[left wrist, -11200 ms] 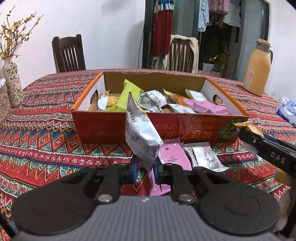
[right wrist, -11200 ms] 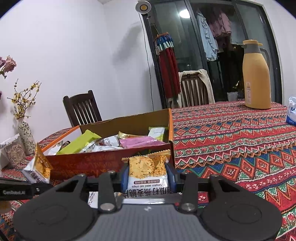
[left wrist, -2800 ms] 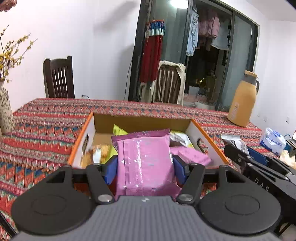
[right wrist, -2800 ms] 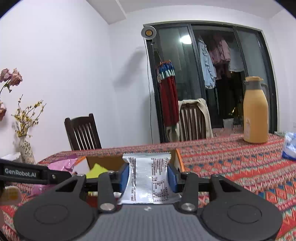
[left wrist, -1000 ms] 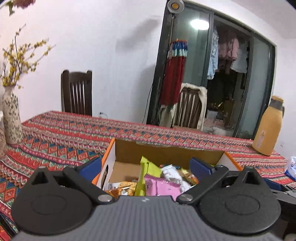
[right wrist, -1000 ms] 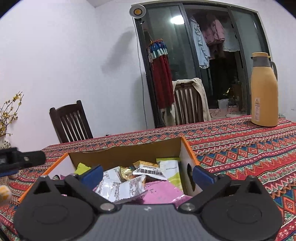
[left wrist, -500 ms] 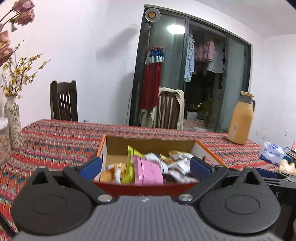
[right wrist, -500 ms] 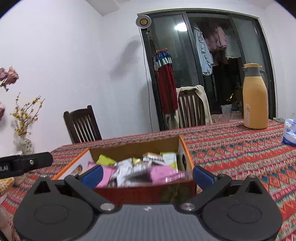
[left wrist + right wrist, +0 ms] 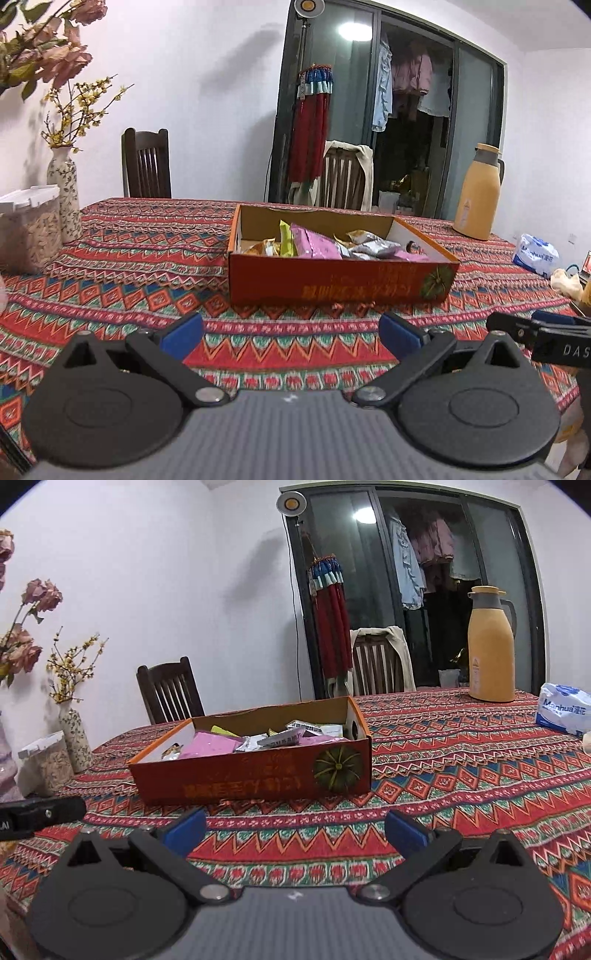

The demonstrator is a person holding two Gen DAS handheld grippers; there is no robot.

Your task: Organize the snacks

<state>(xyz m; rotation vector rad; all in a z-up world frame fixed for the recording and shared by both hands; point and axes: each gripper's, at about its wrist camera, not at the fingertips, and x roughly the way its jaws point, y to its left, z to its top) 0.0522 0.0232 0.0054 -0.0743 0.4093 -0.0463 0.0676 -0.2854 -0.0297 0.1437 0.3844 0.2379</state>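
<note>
A shallow red cardboard box (image 9: 340, 280) with orange edges sits on a table covered by a red patterned tablecloth (image 9: 140, 266). The box is full of snack packets (image 9: 332, 245): a pink packet (image 9: 314, 245) leans upright near the middle, a yellow-green one (image 9: 285, 242) stands just beside it, and silver and gold wrappers lie toward the right end. No packets lie on the cloth in front of the box.

The left gripper (image 9: 291, 334) hovers above the tablecloth on the near side of the box, apart from it. Its jaws are spread wide and hold nothing; the blue fingertips (image 9: 183, 332) stand well apart. The right gripper (image 9: 295, 829) hovers likewise in front of the box, released and empty, its blue fingertips (image 9: 406, 834) also wide apart. Each camera catches a black part of the other tool at its edge.

Elsewhere on the table stand an orange thermos jug (image 9: 491, 646) at the far right, a pack of tissues (image 9: 563, 707) near it, and at the left a patterned vase (image 9: 66, 195) of yellow blossoms beside a clear lidded container (image 9: 29, 229). Two wooden chairs (image 9: 146, 164) stand beyond the table, before a white wall and a dark glass door.
</note>
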